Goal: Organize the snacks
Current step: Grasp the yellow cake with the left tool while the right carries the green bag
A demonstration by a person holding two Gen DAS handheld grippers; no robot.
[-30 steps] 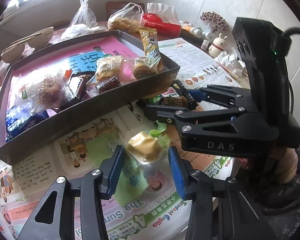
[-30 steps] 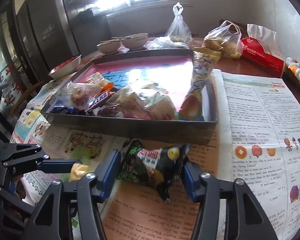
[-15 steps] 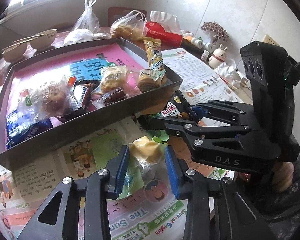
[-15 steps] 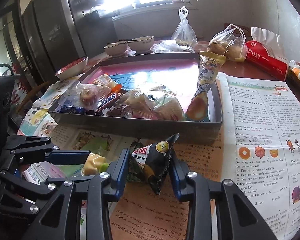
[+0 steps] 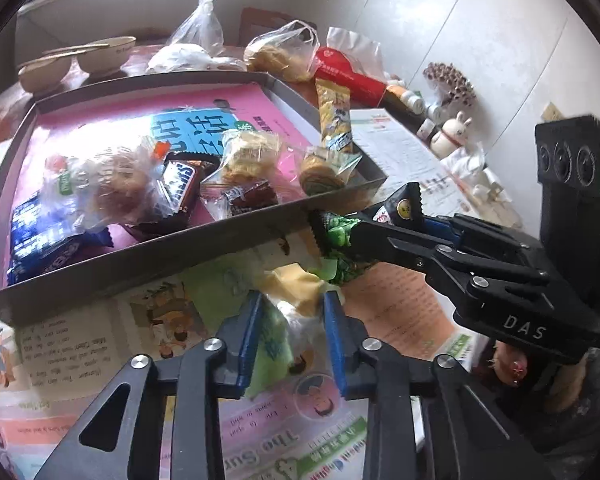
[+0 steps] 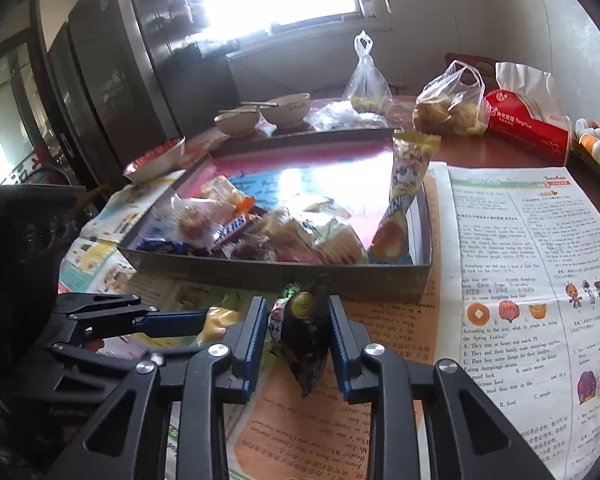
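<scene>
A dark tray (image 5: 148,264) with a pink liner holds several wrapped snacks; it also shows in the right wrist view (image 6: 340,278). My left gripper (image 5: 292,312) is shut on a yellow snack in a clear wrapper (image 5: 296,288), just in front of the tray's near wall. My right gripper (image 6: 298,320) is shut on a black and green snack packet (image 6: 304,332), lifted near the tray's front wall. The right gripper and its packet (image 5: 340,236) show in the left wrist view; the left gripper with its yellow snack (image 6: 216,320) shows in the right wrist view.
Newspapers (image 6: 520,280) cover the table. A tall yellow snack pack (image 5: 334,120) leans on the tray's right wall. Behind the tray stand bowls (image 6: 260,114), plastic bags (image 6: 448,108) and a red tissue pack (image 6: 528,128). Small bottles and figurines (image 5: 448,136) stand at the far right.
Both grippers have closed on their snacks, the left on the yellow one and the right on the black and green packet, and lifted them toward the tray's front wall.
</scene>
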